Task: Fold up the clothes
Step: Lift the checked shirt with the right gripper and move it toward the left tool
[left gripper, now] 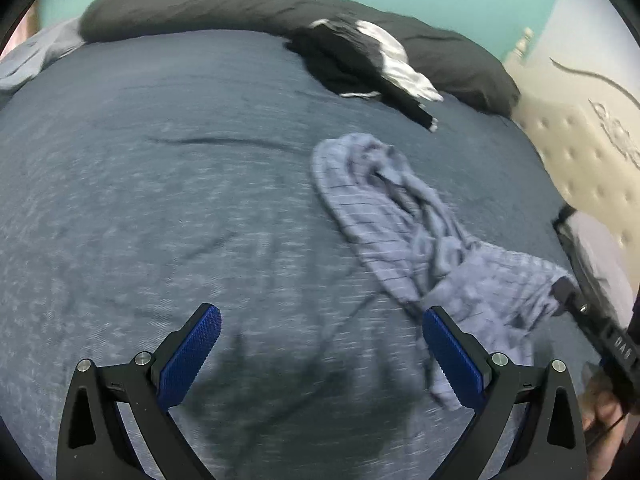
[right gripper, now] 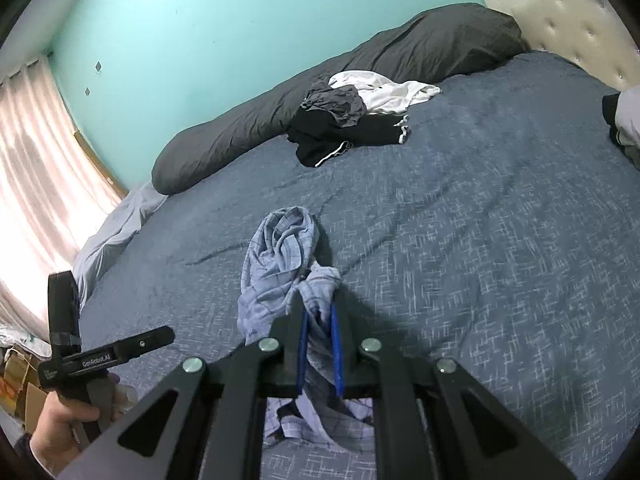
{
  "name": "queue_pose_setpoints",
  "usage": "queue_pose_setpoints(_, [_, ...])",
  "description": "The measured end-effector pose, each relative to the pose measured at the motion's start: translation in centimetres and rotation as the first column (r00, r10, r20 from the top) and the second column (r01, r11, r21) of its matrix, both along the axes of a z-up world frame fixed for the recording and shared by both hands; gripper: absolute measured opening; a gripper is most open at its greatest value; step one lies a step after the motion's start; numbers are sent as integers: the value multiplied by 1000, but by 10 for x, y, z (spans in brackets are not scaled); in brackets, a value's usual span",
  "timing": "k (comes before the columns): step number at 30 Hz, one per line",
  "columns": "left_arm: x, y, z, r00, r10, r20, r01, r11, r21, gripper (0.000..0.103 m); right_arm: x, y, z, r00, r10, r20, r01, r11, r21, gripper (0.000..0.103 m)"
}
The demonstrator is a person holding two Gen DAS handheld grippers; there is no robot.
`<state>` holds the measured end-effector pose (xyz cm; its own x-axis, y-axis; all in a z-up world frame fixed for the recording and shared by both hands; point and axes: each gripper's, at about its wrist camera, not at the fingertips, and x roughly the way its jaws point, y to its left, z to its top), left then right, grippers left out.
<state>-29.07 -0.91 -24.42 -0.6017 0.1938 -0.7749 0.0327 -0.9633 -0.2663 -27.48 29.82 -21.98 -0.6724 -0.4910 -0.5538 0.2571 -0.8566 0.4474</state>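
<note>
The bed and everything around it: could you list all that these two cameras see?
Blue woven bedspread: one, covers the bed.
Light-blue checked garment: one, crumpled mid-bed, one end clamped in the right gripper.
Long dark-grey pillow: one, along the teal wall.
Black, grey and white clothes pile: one, against the pillow.
Cream tufted headboard: one, far right.
Pale curtain: one, left.
Left gripper: black with blue pads, open, empty.
Right gripper: black with blue pads, shut on the garment.
</note>
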Motion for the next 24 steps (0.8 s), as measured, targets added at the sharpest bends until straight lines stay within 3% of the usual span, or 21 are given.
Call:
queue_pose_setpoints(9, [-49,54,18,993,-114,1,114,993,-17,103,-5,16,-10,999,-21,26,23,998,-63,10])
queue_pose_setpoints(12, [-64,71,15,987,-157,37,158,987,-8,102,-7,16,-12,999,-25,28,27,997,-70,9])
queue_pose_setpoints(17, [-64,89,12,978,-202,46,204,978,-34,102,-8,16,-13,999,-20,33,23,997,-76,9])
queue_pose_setpoints(21, [-61,93,8,972,-226,58,227,974,-23,87,-9,19,-15,999,-28,42,31,996,-86,9])
queue_pose_setpoints(23, [-62,94,4,970,-231,71,233,972,-29,70,-8,19,-16,998,-30,47,34,995,-90,9])
queue_pose_setpoints(24, [-62,94,3,969,-234,75,237,971,-30,69,-8,20,-17,998,-31,49,35,995,-91,9])
